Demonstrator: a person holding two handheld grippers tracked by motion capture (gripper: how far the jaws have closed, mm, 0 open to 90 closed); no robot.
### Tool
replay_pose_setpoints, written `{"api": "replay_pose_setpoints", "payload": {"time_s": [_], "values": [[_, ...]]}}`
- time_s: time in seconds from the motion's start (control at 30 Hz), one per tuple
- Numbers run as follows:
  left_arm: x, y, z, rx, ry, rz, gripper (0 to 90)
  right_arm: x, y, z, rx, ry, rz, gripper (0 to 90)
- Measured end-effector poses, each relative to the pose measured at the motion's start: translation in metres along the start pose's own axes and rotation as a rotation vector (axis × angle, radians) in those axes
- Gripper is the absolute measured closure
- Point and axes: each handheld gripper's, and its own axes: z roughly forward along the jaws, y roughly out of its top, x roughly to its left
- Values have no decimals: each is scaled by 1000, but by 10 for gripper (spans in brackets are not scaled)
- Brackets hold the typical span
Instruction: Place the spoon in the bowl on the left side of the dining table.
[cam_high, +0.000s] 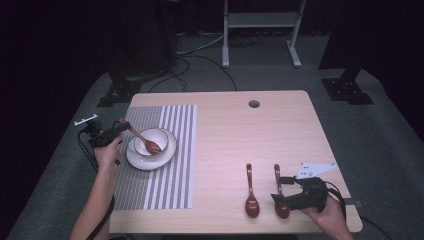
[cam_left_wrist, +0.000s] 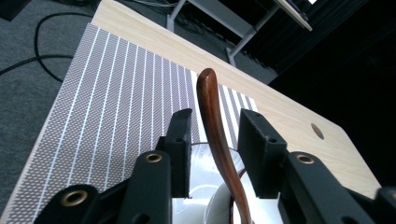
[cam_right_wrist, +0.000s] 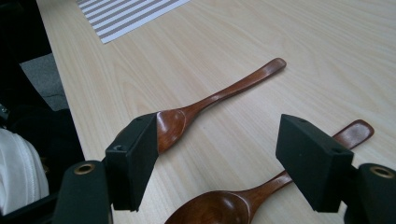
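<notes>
Two tools were in use. Left tool (cam_high: 118, 131): jaws parted on either side of the handle of the spoon in the bowl (cam_left_wrist: 215, 135), small gaps showing on both sides, so released rather than gripping. That spoon leaned with its head in the white bowl (cam_high: 161, 136), handle pointing up and left. The bowl stood on a white plate (cam_high: 137, 161), and the plate on the striped placemat (cam_high: 170, 190) at the left of the tabletop (cam_high: 240, 135).

Right tool (cam_right_wrist: 224, 154): jaws spread wide, clenched on nothing, hovering low at the near right edge over two more wooden spoons. Right spoon (cam_right_wrist: 243, 198): head between the jaws. Left spoon (cam_right_wrist: 219, 95): just beside it, handle pointing far, apart from its neighbour.

Step judged in hand: the first spoon delivered to the bowl and let go; the right spoon lined up for pickup.

Next move, as judged: the left tool backs off without nudging the handle; the right tool lowers and closes on the right spoon's neck, clear of the left spoon.
</notes>
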Motion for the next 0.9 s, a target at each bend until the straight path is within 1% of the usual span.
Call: {"api": "replay_pose_setpoints", "payload": {"time_s": [0.03,0.13,0.23,0.33,0.4,0.43,0.5,0.57,0.7,0.83,0.9], "values": [[0,0,-1,-5,-5,-2,623,-1,0,-1,-2,-2,-1,284],[-3,-1,-4,7,-2,18,588,-3,1,-5,-17,-21,-2,283],[-4,-2,-9,16,-17,31,544,-8,1,-10,-34,-36,15,277],[-3,-3,-14,23,-20,39,479,-12,0,-15,-50,-39,42,276],[-1,-4,-18,28,-28,49,454,-12,-1,-16,-52,-44,52,272],[-1,-6,-20,27,-30,46,434,-13,-1,-16,-51,-46,55,270],[-1,-9,-24,38,-32,77,419,-12,-1,-16,-49,-52,54,266],[-2,-12,-26,52,-9,113,407,-11,-1,-16,-48,-56,52,261],[1,-14,-32,51,-10,121,358,-10,0,-15,-44,-59,50,257],[0,-18,-37,57,-14,119,289,-13,1,-15,-36,-63,54,248],[-2,-21,-40,53,-20,128,272,-14,1,-14,-35,-65,58,243]]}}
